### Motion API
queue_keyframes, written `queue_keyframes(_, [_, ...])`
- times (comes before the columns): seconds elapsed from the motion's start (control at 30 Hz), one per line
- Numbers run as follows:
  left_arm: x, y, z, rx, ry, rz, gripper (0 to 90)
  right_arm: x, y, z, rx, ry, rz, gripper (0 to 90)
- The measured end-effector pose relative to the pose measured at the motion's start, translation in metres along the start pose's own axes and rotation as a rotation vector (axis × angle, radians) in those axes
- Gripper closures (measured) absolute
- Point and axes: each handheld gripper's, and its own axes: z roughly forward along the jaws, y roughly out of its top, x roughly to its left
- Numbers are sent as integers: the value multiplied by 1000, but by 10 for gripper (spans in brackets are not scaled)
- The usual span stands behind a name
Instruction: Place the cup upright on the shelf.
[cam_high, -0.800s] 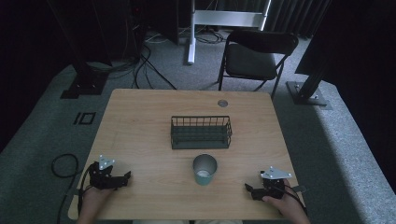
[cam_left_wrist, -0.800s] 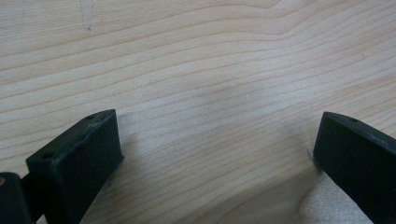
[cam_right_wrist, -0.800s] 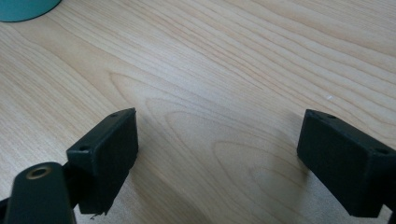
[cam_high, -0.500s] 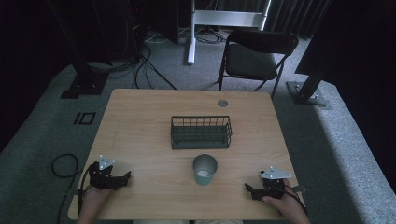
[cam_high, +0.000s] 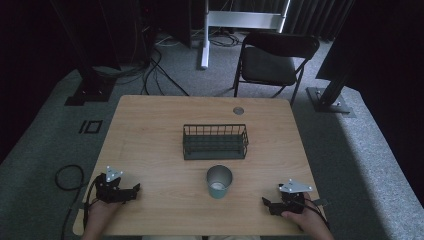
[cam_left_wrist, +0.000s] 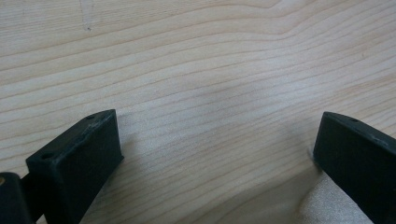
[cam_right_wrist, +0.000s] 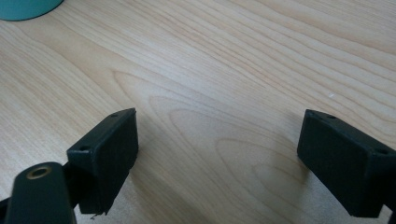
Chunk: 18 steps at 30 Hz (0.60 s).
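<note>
At the near edge of the wooden worktop (cam_high: 150, 145), a hand holds each tool low over the surface. The left tool (cam_high: 131, 190) sits by the near left corner, jaws aimed toward the middle, a grey three-cornered plate on top; in the left gripper view its black, blocky jaws stand wide apart over bare pale wood grain, nothing between them. The right tool (cam_high: 266, 204) rests by the near right corner, pointing inward toward the left tool, and in the right gripper view its jaws are likewise spread wide with only wood between.

Between the two, a little farther in, a teal cup (cam_high: 219, 182) stands upright, mouth up, its inside greyish. Just beyond it, near the worktop's centre, a dark wire basket (cam_high: 215, 142) lies with its long axis running left to right. A small round grommet (cam_high: 238, 110) sits near the far edge. Past the worktop, a black folding chair (cam_high: 270, 65) stands on grey carpet.
</note>
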Motion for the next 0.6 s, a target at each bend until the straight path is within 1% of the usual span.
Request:
queue_keyframes(0.07, [0, 0, 0, 1, 0, 0, 15, 1, 0, 0, 1, 8, -8, 121])
queue_keyframes(0.13, [0, 0, 0, 1, 0, 0, 15, 2, 0, -1, 3, 23, -2, 123])
queue_keyframes(0.23, [0, 0, 0, 1, 0, 0, 15, 4, 2, -3, -3, 28, -16, 123])
queue_keyframes(0.37, [0, 0, 0, 1, 1, 0, 15, 8, 6, -5, -23, 49, -24, 123])
queue_keyframes(0.43, [0, 0, 0, 1, 1, 0, 15, 9, 7, -5, -24, 48, -30, 123])
queue_keyframes(0.47, [0, 0, 0, 1, 0, 0, 15, 11, 9, -5, -31, 58, -40, 123])
queue_keyframes(0.6, [0, 0, 0, 0, 0, 0, 15, 16, 14, -5, -45, 85, -52, 123])
